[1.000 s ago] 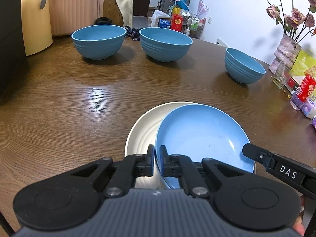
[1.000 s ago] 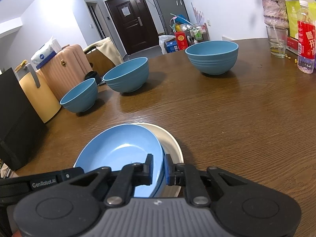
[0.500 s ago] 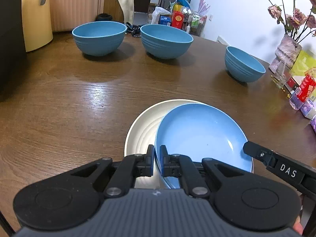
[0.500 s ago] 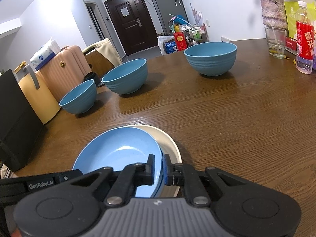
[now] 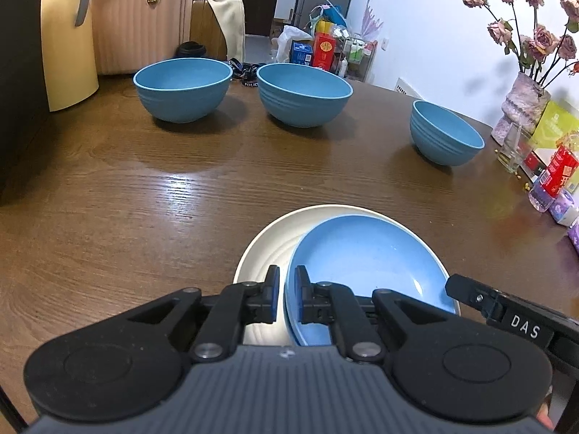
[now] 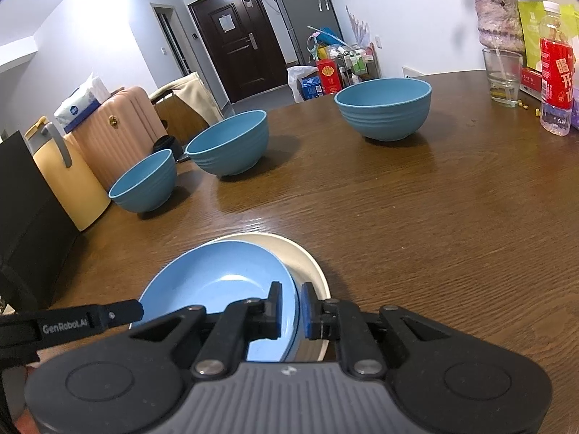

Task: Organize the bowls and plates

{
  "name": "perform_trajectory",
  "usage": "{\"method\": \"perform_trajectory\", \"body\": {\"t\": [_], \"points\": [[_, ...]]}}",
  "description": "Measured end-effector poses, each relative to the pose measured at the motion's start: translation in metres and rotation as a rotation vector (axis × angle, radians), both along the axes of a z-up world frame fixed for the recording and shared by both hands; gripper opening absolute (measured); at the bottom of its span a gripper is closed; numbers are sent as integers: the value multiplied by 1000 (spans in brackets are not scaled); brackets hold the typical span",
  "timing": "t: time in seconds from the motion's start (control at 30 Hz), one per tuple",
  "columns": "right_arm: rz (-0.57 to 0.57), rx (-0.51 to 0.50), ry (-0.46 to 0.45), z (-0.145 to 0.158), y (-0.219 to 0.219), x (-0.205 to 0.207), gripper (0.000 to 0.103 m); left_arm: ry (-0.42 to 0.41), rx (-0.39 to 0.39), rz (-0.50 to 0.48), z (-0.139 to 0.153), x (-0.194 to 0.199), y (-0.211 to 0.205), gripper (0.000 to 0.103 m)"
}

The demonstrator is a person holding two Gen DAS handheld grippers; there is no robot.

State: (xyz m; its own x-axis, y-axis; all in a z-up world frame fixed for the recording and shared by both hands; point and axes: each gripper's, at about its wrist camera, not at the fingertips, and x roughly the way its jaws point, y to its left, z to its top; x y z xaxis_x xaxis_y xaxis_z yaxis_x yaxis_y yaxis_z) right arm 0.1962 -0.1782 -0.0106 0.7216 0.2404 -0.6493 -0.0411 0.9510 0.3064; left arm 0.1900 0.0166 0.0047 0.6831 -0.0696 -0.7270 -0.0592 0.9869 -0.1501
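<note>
A blue plate (image 5: 362, 264) (image 6: 217, 278) lies in a larger cream plate (image 5: 267, 246) (image 6: 304, 256) on the brown wooden table, shifted toward the near side. My left gripper (image 5: 286, 294) is shut on the blue plate's near-left rim. My right gripper (image 6: 291, 307) straddles the opposite rim; its jaws are opening and a thin gap shows beside the rim. Each gripper's finger also pokes into the other view. Three blue bowls stand farther back: one left (image 5: 182, 90), one in the middle (image 5: 304, 94), and one right (image 5: 445, 133).
A vase of dried roses (image 5: 524, 105), a glass (image 5: 514, 148), a red-labelled bottle (image 6: 555, 83) and small packets crowd the table's right edge. Suitcases (image 5: 141, 21) and a yellow container (image 5: 68, 47) stand beyond the left edge.
The blue plate's far edge has sunk lower against the cream plate, showing more cream rim behind it. The gaps between both pairs of pads look slightly wider.
</note>
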Motion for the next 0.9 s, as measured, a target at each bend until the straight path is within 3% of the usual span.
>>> {"method": "perform_trajectory", "body": {"t": [0.47, 0.9], "points": [[-7, -1, 16, -2, 1, 3, 5, 51, -19, 11, -9, 14, 1, 4], [-9, 4, 21, -3, 1, 4, 5, 74, -11, 8, -8, 19, 2, 3]]}}
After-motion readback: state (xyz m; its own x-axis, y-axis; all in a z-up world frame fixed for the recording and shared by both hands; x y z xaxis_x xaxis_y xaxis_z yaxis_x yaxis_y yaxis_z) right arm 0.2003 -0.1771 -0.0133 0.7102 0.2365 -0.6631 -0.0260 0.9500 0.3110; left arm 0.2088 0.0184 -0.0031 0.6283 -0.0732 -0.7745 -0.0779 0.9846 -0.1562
